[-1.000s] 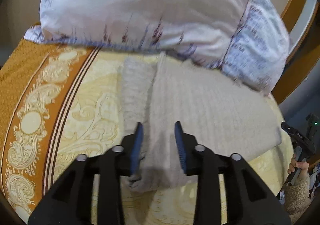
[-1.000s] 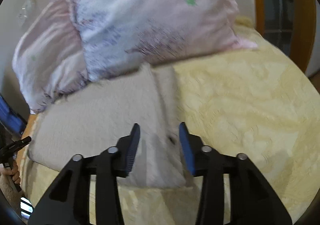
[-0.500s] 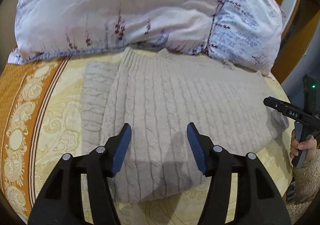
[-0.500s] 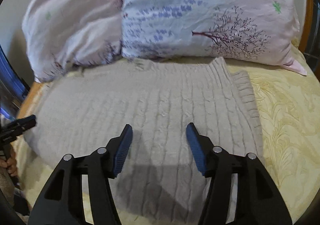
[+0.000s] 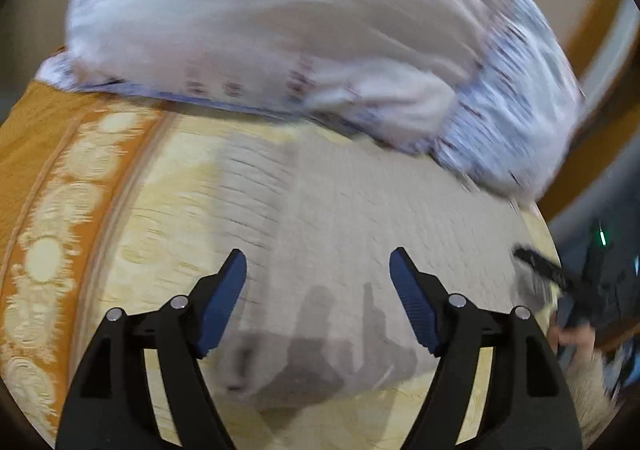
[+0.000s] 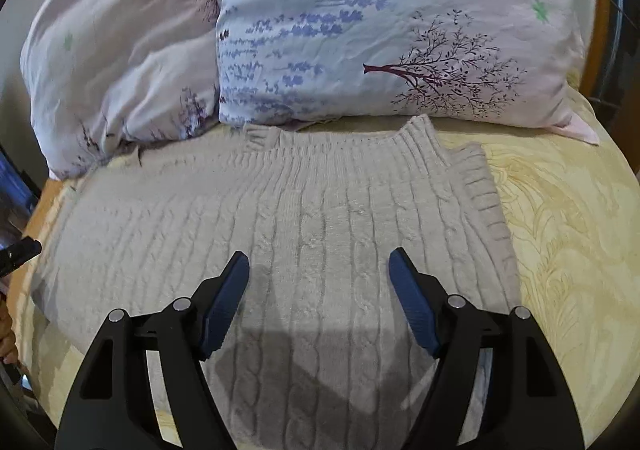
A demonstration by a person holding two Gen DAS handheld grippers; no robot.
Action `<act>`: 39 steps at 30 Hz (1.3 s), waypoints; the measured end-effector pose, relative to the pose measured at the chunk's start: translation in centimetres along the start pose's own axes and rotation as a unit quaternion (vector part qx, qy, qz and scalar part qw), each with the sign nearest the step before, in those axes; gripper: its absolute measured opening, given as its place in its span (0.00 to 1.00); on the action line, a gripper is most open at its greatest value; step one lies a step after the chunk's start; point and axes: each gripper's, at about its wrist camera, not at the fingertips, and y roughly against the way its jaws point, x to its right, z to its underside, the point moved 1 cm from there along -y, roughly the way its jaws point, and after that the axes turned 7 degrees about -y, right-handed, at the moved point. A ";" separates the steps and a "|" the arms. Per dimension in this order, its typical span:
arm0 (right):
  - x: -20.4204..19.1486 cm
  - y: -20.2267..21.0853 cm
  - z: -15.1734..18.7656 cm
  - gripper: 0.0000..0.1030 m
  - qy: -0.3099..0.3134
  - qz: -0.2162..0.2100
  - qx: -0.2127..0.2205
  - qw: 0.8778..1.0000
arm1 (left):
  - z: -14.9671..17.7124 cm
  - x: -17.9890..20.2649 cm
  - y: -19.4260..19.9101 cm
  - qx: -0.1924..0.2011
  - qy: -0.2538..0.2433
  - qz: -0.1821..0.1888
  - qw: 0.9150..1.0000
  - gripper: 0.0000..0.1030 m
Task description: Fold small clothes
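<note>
Your right gripper [image 6: 319,282] hangs over the beige cable-knit sweater [image 6: 304,226], which lies flat on the yellow bedspread [image 6: 568,234] ahead of and beneath the blue pads [image 6: 408,290]. Its jaws are opening, already spread wide, with nothing pinched between them; the knit lies below the gap, not in it. This sharp view shows you the ribbed collar at the far edge, ahead of the gripper, right up against the tree-print pillow [image 6: 380,30], with a second pale pillow [image 6: 120,50] to the left of it. At the left rim you glimpse a dark tip of the other tool.

Your left gripper [image 5: 318,278] is likewise opening, jaws well apart and empty, over the sweater's [image 5: 380,234] near end. That view is blurred, so the stitch pattern is lost, but it gives you what the other lacks: the orange patterned border [image 5: 48,178] of the bedspread to the gripper's left, a folded-over strip of knit ahead on the left, and off to the right your right hand [image 5: 572,338] with a fuzzy sleeve [image 5: 588,390], holding the dark tool.
</note>
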 end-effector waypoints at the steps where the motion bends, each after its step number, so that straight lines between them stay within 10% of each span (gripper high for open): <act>1: -0.1 0.0 0.0 0.72 0.001 -0.001 -0.002 1.000 | -0.3 -0.8 -0.1 -0.004 0.013 -0.001 1.000 0.72; 9: -2.4 -0.5 0.2 0.78 0.038 0.015 0.002 0.999 | -0.9 -4.9 -3.2 -0.038 0.116 0.059 0.991 0.72; 39: -4.0 -2.0 1.0 0.86 0.076 0.051 0.018 0.996 | -1.9 -3.0 -5.9 -0.044 0.149 0.083 0.984 0.58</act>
